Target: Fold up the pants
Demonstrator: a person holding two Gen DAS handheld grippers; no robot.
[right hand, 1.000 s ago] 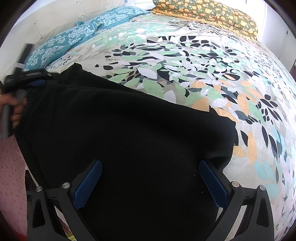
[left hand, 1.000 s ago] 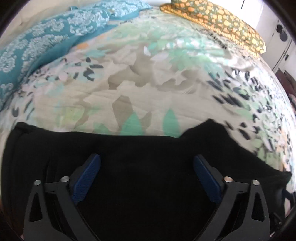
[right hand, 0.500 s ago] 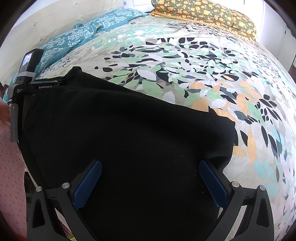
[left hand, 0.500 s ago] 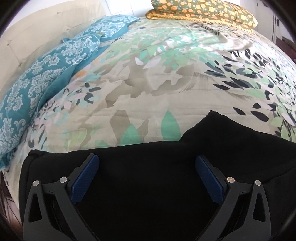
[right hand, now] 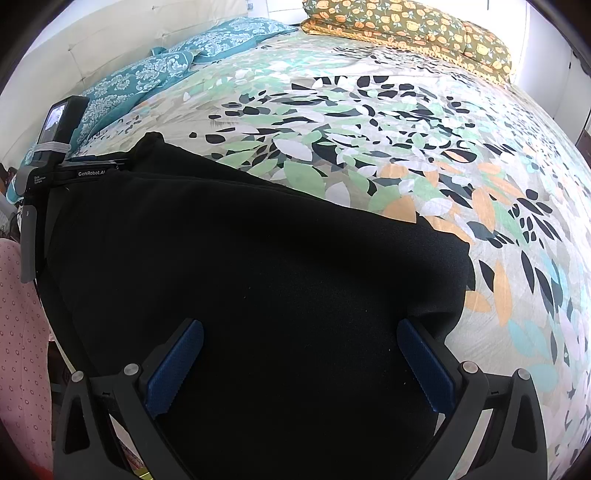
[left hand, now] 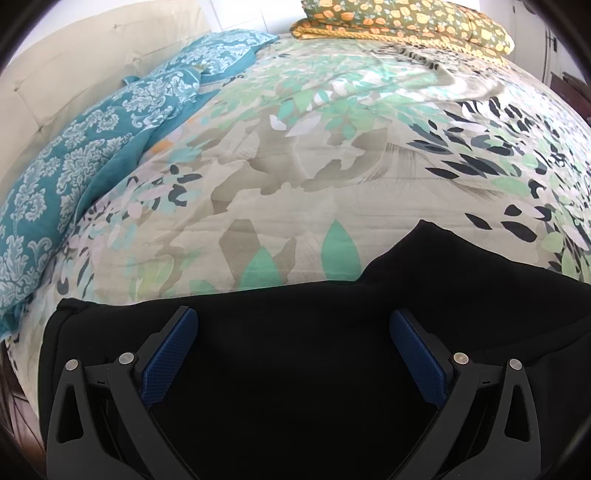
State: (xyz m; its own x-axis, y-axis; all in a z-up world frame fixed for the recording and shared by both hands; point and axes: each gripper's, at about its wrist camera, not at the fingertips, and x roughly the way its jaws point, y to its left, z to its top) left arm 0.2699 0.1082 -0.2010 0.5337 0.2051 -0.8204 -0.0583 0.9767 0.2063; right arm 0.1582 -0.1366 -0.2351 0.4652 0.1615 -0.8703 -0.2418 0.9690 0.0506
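Black pants lie spread over the near edge of a bed with a leaf-print cover. In the left wrist view the same pants fill the lower half, with a raised peak of cloth at the right. My left gripper hovers open over the cloth, blue pads wide apart and nothing between them. My right gripper is open too, above the middle of the pants. The left gripper's body shows at the pants' far left corner in the right wrist view.
Teal patterned pillows lie along the left by a cream headboard. An olive and orange floral bolster lies across the far end. Pink dotted fabric shows at the lower left, off the bed edge.
The left gripper has drawn back and tilted, so more of the bed and the teal pillows shows. In the right wrist view it has steadied at the pants' corner. The right gripper stays put.
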